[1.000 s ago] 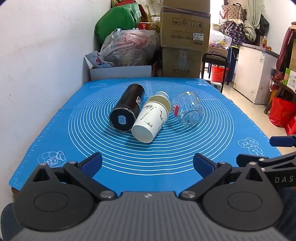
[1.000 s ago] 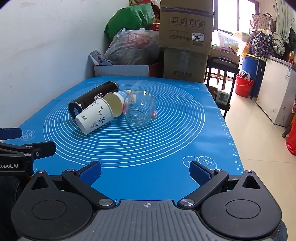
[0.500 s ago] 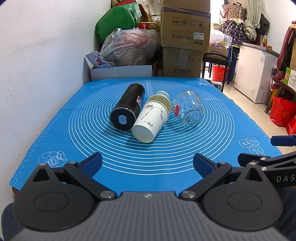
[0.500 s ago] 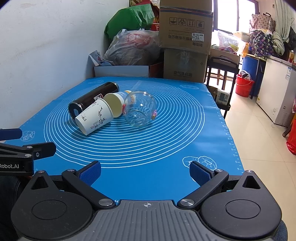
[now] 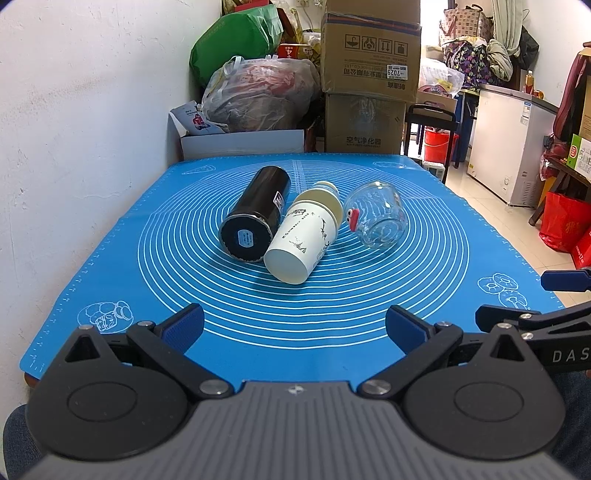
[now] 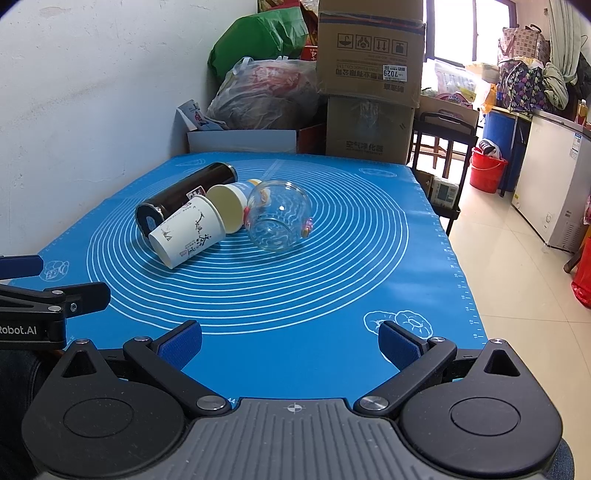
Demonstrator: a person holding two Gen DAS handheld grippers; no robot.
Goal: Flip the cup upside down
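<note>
Blue baking mat (image 5: 110,258) holds the paper cup (image 5: 301,240) on its side — left gripper (image 5: 293,326) and right gripper (image 6: 290,341), both spread wide and empty, should grasp mid-wall gently.

Daylight pours in from the window (image 6: 465,33) at the far right, blown out to white, and the room is bright and sharp throughout. The white paper cup (image 5: 301,240) throws a soft shadow toward the near edge of the blue silicone mat (image 5: 332,317). Fisheye bending curves the white plaster wall (image 5: 74,110), and the corners go black.
</note>
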